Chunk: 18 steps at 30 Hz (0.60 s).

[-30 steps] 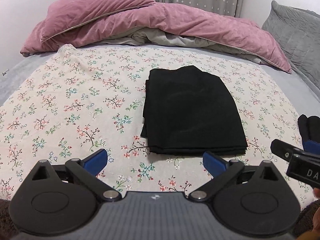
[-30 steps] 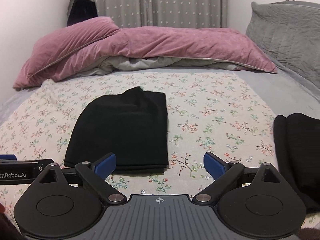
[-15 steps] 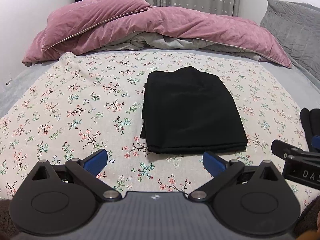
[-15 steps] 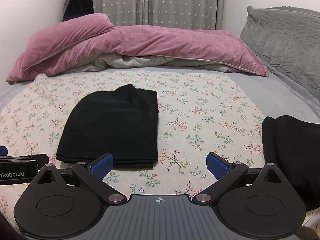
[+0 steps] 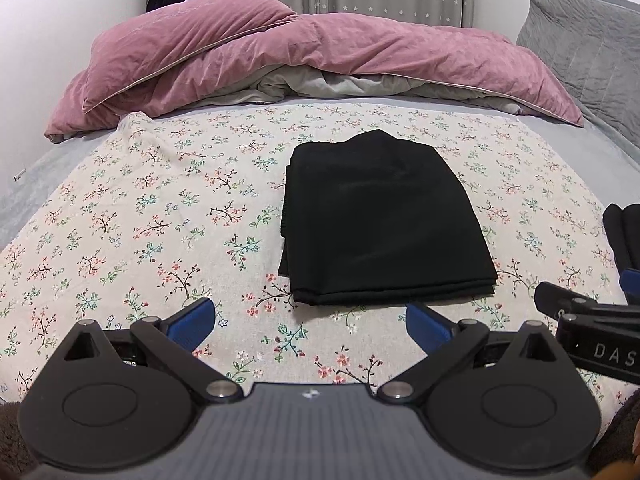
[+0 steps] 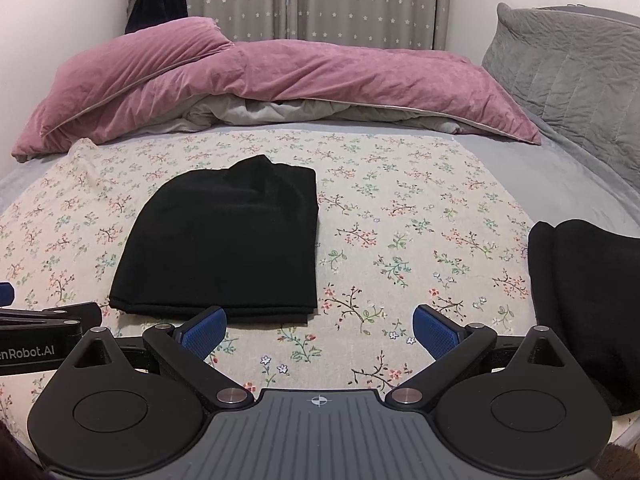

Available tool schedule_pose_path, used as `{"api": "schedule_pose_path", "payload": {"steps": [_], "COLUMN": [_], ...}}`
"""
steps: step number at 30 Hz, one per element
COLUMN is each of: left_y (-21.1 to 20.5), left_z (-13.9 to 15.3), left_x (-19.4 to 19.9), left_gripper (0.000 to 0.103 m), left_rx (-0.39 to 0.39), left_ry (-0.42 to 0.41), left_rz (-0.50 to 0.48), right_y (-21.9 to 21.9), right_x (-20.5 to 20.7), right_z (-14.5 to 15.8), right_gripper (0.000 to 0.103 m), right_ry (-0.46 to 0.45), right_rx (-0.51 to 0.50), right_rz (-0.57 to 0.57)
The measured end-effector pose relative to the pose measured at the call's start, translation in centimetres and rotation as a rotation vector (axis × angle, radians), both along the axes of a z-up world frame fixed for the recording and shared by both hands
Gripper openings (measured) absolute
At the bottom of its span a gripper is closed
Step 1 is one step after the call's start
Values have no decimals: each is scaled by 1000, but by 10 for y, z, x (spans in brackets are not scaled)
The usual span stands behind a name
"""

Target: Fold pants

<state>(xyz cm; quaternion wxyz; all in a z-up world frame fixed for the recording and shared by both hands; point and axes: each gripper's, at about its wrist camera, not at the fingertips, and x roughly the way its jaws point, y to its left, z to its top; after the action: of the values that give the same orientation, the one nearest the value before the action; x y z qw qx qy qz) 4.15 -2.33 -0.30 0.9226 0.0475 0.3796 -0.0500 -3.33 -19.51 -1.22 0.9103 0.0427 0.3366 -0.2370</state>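
Black pants (image 5: 384, 220) lie folded into a flat, layered rectangle on the floral sheet (image 5: 160, 216) that covers the middle of the bed. Stacked edges show along the near side; the far edge bulges up in a small hump.

Left tongs (image 5: 310, 322): spread wide, blue pads (image 5: 192, 320) well apart, nothing between them. They hang over the sheet just short of the pants' near edge, not touching the cloth.

Right tongs (image 6: 320, 328): likewise spread wide and holding nothing, over bare sheet. The near right corner of the pants (image 6: 224, 248) sits just beyond the left-hand blue pad (image 6: 204, 330).

A second dark folded garment (image 6: 588, 300) lies at the right edge of the sheet, well apart from the pants.

Behind: pink duvet (image 5: 320, 56) heaped across the head of the bed, grey quilted pillow (image 6: 572, 64) to the right, grey star-print curtain (image 6: 304, 0) on the far wall.
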Motion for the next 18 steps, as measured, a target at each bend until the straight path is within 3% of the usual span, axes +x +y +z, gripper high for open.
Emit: {"api": "schedule_pose_path", "payload": {"steps": [18], "left_y": [-2], "left_z": [-4], "left_x": [-2], "left_gripper": [103], "left_rx": [-1], "left_ry": [15], "left_rz": [-13], "right_y": [4], "right_x": [-1], "right_z": [-2], "right_gripper": [101], "right_ry": [2], "right_rx": [13], "right_rz": [12]}}
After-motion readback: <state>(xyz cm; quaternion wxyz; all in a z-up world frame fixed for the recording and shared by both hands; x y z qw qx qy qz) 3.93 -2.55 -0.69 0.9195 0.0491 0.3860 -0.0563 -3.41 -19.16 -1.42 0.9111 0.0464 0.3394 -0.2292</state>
